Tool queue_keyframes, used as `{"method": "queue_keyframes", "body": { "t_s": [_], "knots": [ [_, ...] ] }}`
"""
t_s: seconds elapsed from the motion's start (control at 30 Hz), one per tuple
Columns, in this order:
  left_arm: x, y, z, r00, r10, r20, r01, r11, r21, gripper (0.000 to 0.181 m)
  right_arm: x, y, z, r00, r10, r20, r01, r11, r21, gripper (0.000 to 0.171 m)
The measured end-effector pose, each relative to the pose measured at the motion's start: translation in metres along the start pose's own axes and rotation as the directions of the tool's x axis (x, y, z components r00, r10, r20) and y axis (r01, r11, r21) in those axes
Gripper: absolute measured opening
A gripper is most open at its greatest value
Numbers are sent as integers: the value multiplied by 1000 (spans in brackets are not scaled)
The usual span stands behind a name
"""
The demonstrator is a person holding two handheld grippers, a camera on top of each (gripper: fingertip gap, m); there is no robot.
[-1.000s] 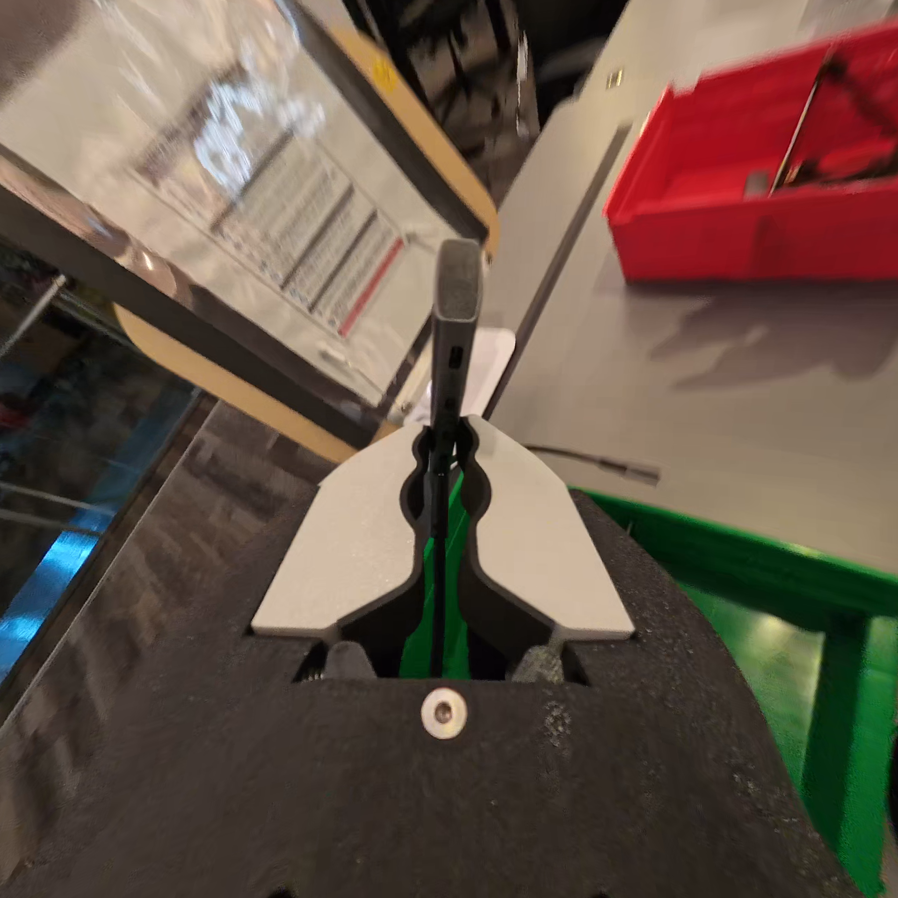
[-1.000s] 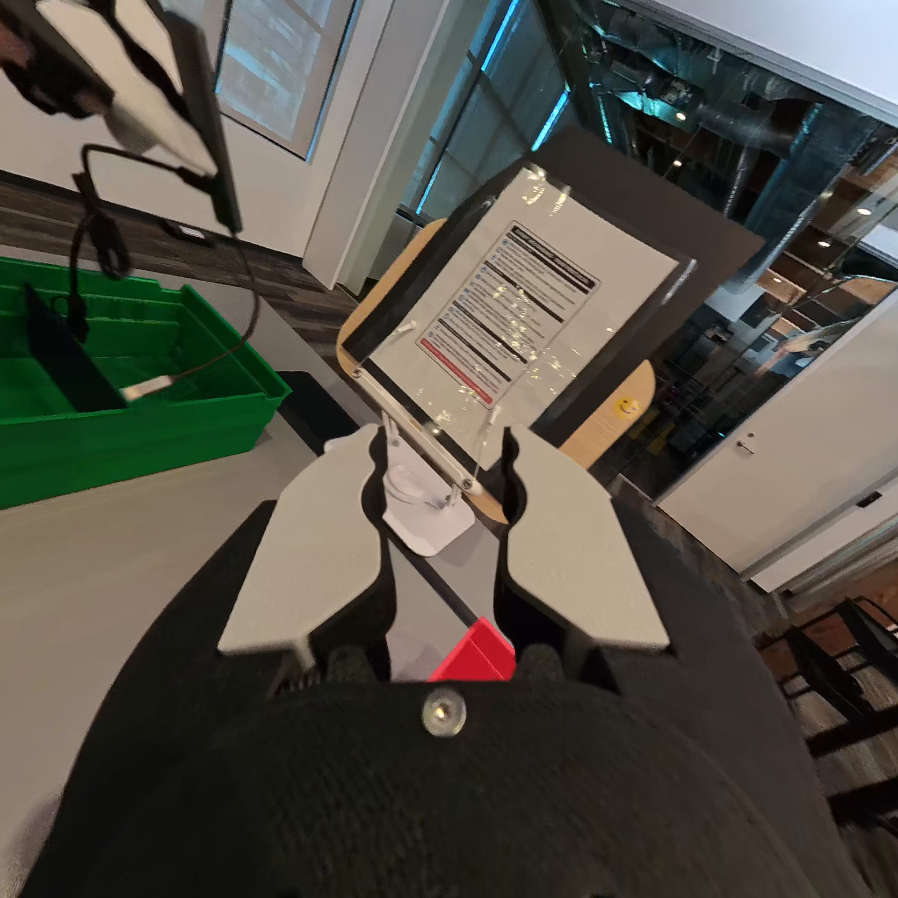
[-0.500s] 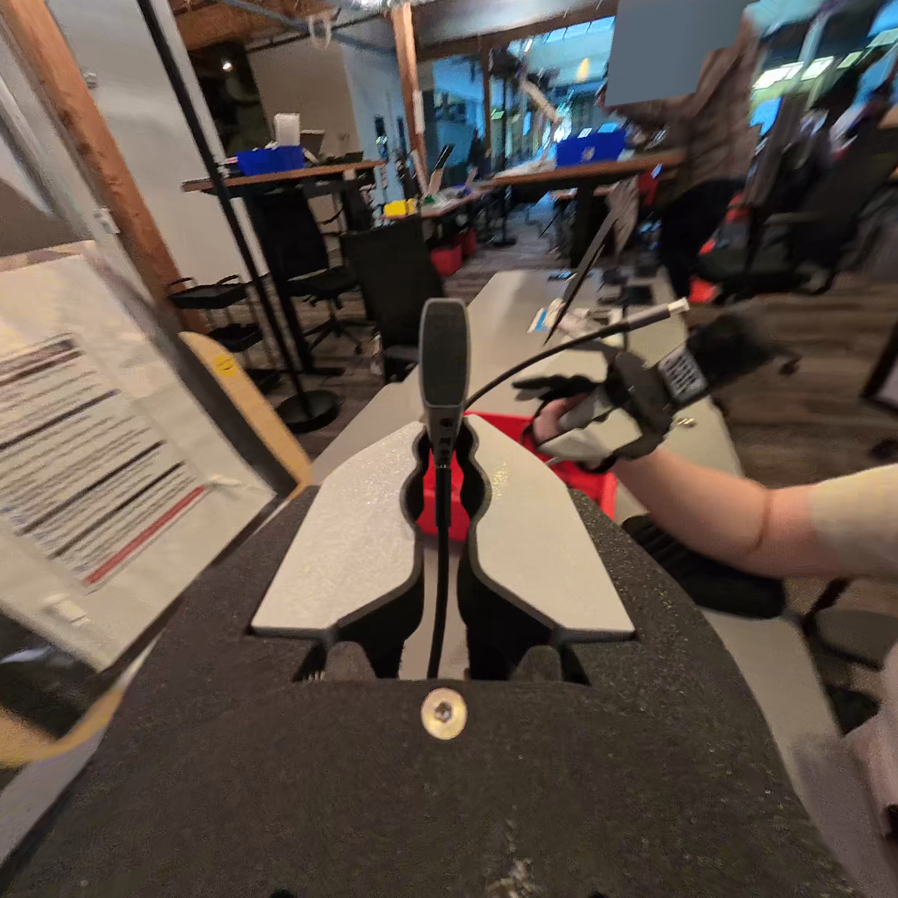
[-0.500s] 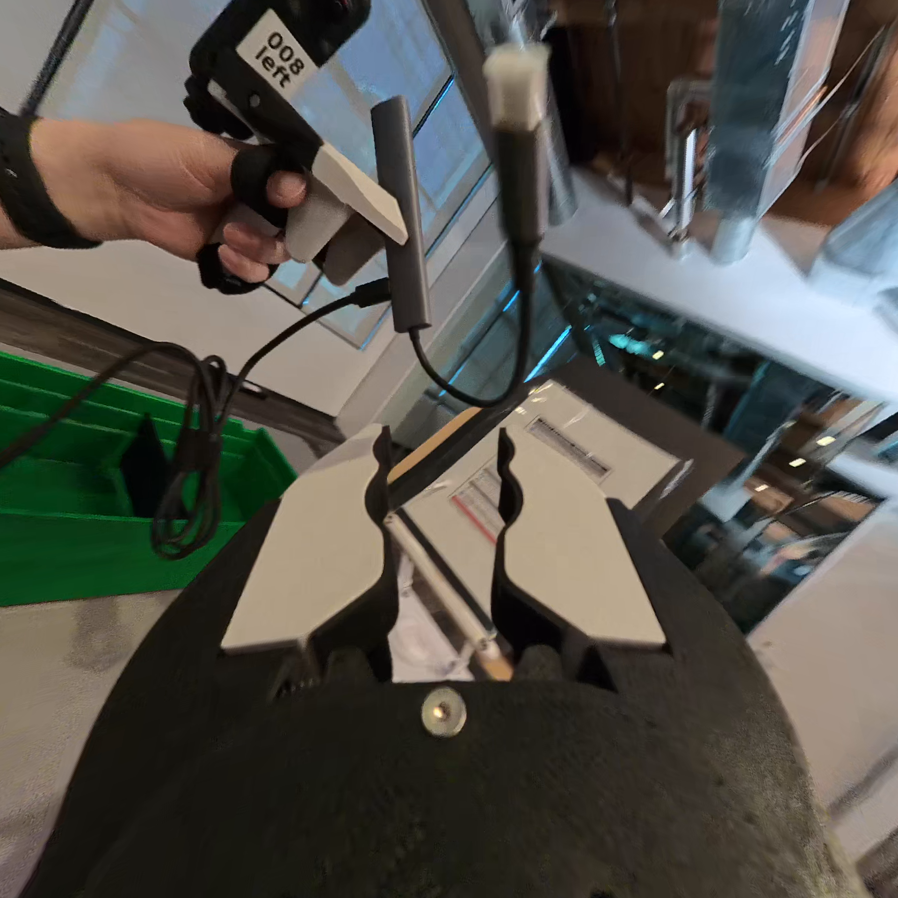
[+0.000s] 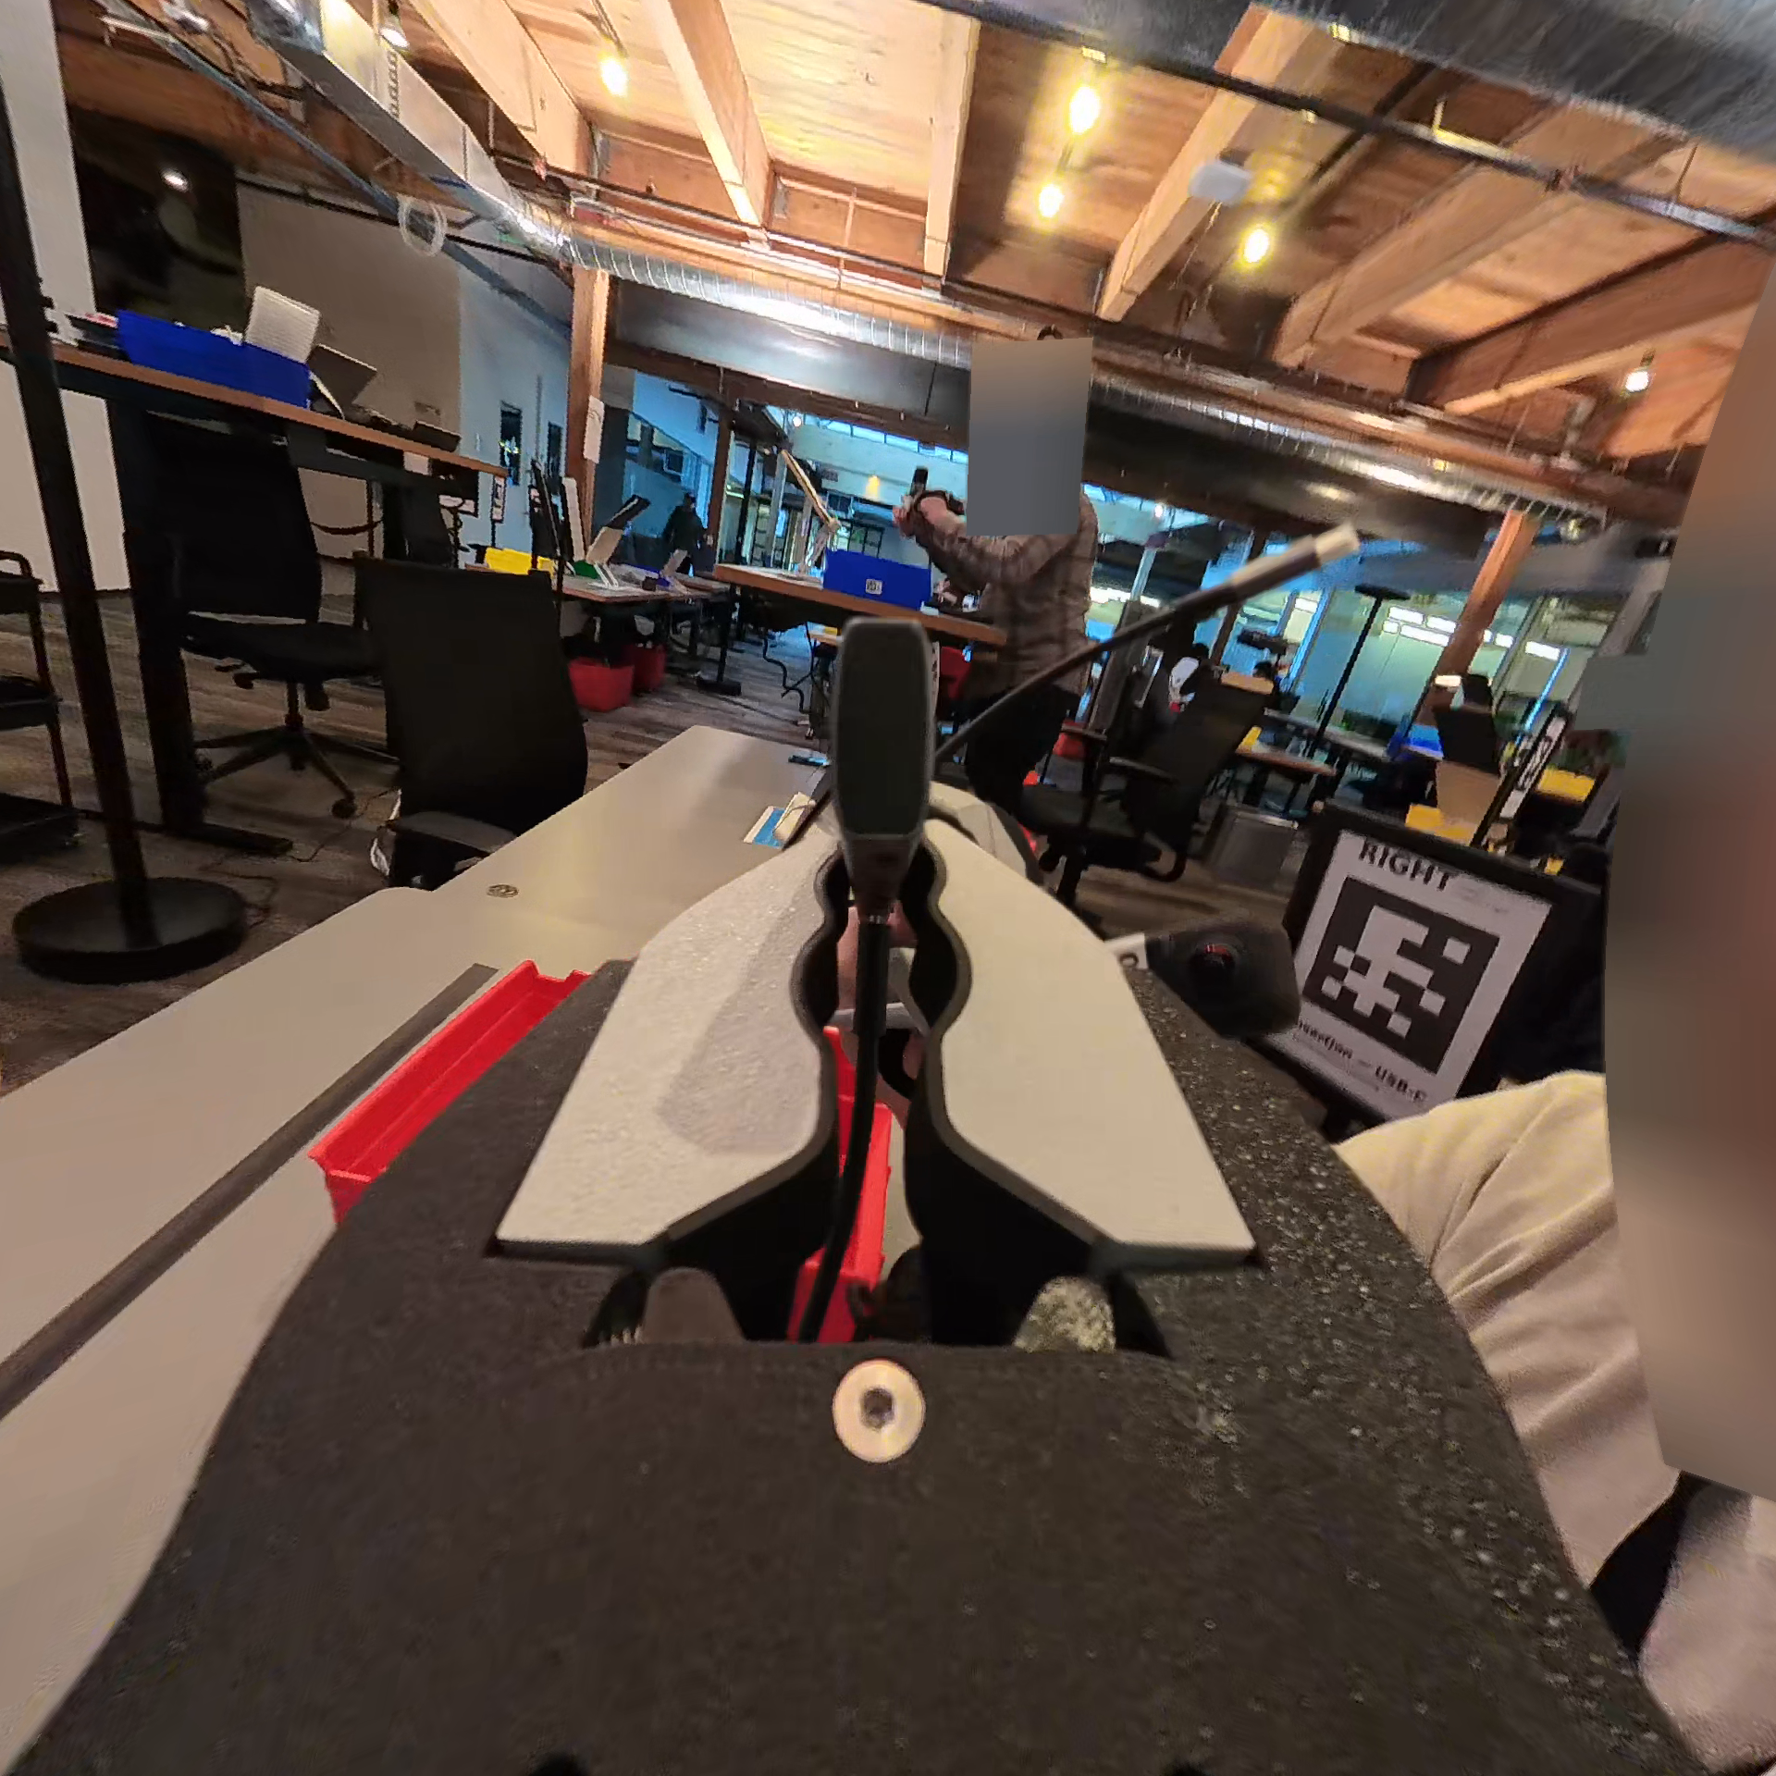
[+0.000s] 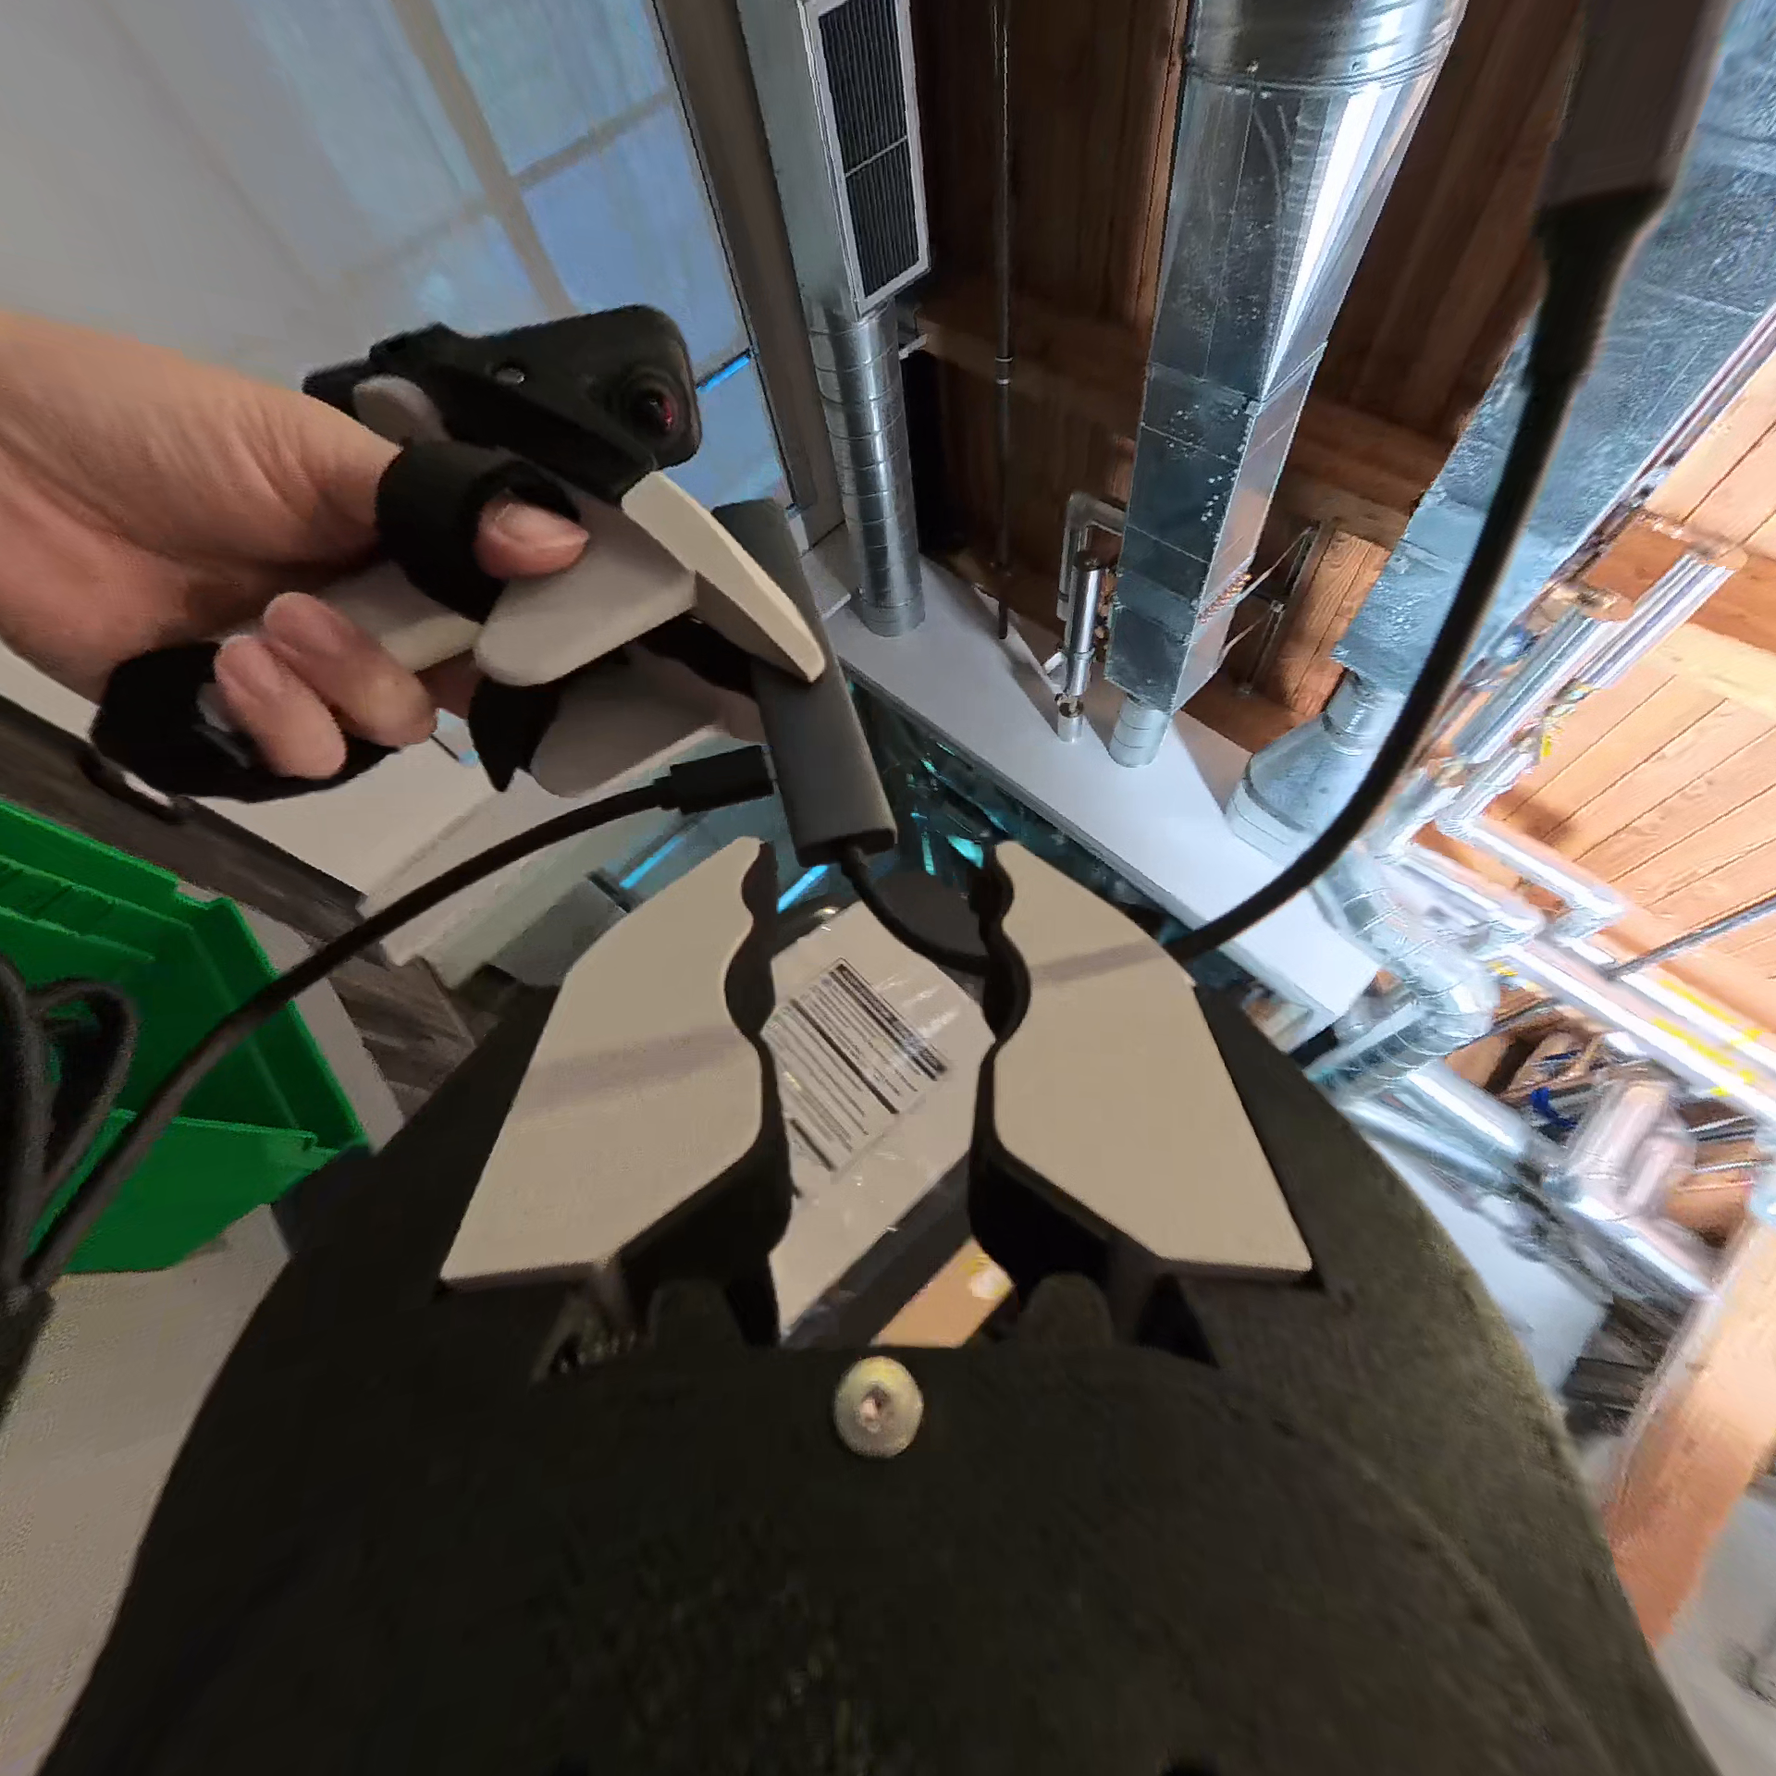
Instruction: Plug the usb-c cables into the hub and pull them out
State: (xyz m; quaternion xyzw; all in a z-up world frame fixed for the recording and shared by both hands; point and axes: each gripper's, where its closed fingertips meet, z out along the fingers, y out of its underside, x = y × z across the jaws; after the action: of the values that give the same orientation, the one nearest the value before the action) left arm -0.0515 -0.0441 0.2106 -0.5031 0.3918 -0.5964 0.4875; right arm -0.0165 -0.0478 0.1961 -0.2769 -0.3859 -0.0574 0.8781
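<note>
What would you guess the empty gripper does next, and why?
Probably the right gripper moves toward the plug on the hub's side and closes on it to pull it out. The left gripper already clamps the hub in the air, one black cable is seated in it, and the right gripper's jaws are open and hold nothing just below.

Matt dark hub (image 6: pixel 817 711), shiny metal ducts (image 6: pixel 1240 336), rough wooden ceiling (image 5: pixel 865 125)

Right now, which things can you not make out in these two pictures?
- Left wrist view: the hub shows edge-on, so its ports are hidden; the left tongs cover its lower end.
- Right wrist view: the cable ends in a plug that is cut off by the top edge and blurred.
- Right wrist view: the green bin is cut off at the left edge.
</note>
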Motion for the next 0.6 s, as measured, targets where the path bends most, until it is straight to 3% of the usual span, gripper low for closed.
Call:
{"method": "queue_keyframes", "body": {
  "t_s": [0.13,0.3,0.53,0.6],
  "knots": [
    [-7,8,5,997,-71,29,70,997,24,10,-8,11,3,968,-249,17,249,962,-110,41],
    [-23,15,5,985,-138,107,133,990,52,10,-6,29,6,890,-457,-13,441,866,-237,39],
    [-40,25,4,950,-277,142,263,959,109,10,-23,45,14,825,-565,22,544,783,-300,37],
    [-43,32,6,938,-319,135,305,945,113,10,-24,51,15,812,-582,27,559,764,-322,29]
  ]
}}
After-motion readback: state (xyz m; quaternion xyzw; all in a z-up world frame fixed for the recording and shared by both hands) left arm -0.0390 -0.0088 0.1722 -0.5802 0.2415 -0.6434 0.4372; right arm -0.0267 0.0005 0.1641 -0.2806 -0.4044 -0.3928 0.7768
